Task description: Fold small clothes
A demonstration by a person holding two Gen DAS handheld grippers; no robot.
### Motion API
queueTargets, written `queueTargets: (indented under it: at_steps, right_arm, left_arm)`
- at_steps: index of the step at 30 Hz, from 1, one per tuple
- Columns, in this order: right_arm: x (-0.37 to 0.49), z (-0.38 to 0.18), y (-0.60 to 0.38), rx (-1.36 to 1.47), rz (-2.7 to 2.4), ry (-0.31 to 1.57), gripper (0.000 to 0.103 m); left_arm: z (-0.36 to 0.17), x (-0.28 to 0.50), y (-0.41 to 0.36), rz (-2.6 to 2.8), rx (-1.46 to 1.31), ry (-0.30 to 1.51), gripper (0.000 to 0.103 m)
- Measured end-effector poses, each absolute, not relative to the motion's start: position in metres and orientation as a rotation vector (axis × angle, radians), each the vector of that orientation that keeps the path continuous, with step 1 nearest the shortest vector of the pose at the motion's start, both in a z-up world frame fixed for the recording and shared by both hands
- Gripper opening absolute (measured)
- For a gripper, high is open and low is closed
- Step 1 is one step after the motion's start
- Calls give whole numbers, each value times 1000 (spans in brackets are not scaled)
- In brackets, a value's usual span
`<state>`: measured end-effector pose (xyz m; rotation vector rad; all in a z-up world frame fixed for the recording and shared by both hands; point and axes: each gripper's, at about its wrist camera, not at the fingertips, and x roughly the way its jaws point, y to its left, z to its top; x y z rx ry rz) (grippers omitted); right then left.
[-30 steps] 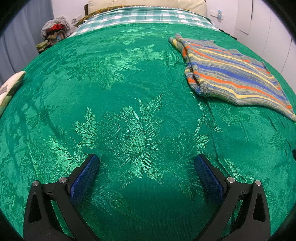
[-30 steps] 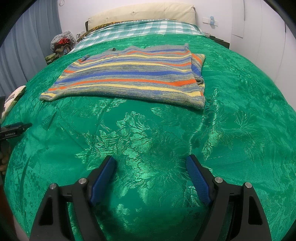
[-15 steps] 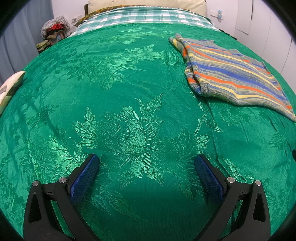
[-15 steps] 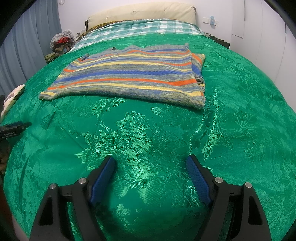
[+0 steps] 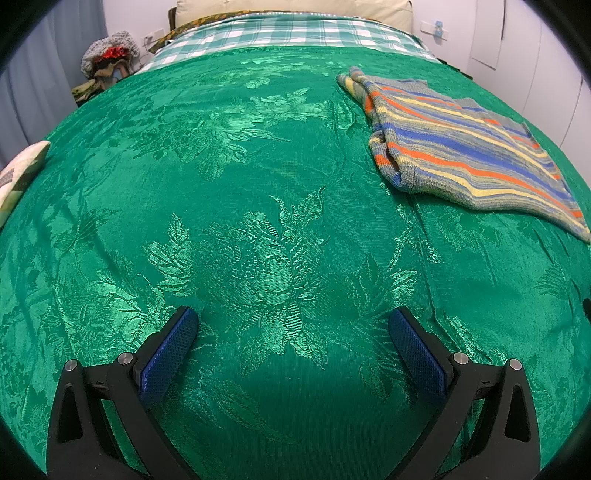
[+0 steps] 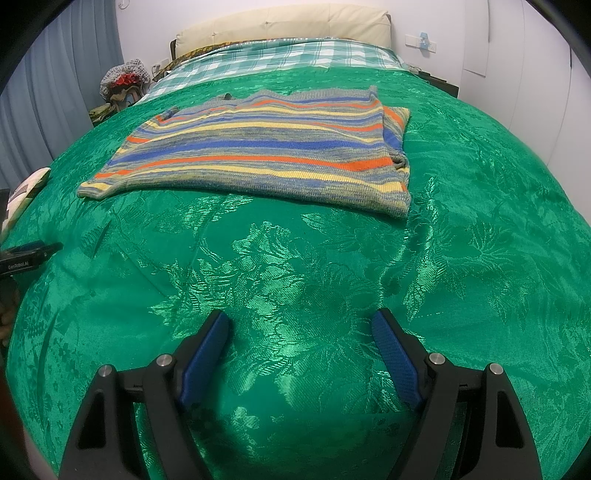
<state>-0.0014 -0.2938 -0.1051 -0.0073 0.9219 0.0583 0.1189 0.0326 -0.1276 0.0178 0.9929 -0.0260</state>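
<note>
**Both tools spread over the bed, striped sweater lying flat ahead**

Left wrist view: the left tool (image 5: pixel 293 325) hangs just above the green floral bedspread (image 5: pixel 229 206), its two blue-padded fingers (image 5: pixel 168 356) spread wide and holding nothing. The striped sweater (image 5: pixel 465 155) lies on the bedspread toward the right edge of the bed, well apart from the tool, its near-left end bunched into a rolled fold. A green checked sheet (image 5: pixel 280 35) covers the head end of the bed, with a cream headboard (image 5: pixel 295 7) behind it. A pile of clothes (image 5: pixel 109 68) sits off the bed's far left corner.

Right wrist view: the right tool (image 6: pixel 301 330) is also spread, nothing between its fingers (image 6: pixel 205 354), low over the bedspread (image 6: pixel 461 258) near the foot edge. The sweater (image 6: pixel 266 151) lies flat across the middle of the bed, stripes running side to side, its right end folded over on itself. Part of the left tool (image 6: pixel 27 254) shows at the bed's left edge, apart from the sweater.
</note>
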Motion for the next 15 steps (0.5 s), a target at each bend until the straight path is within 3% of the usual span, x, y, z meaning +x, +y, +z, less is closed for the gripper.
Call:
queueTargets:
  at_steps: [15]
  right_arm:
    - [-2,-105,-296,-10,61,917,80]
  left_arm:
    - [-128,119,32,-26,17,993,102]
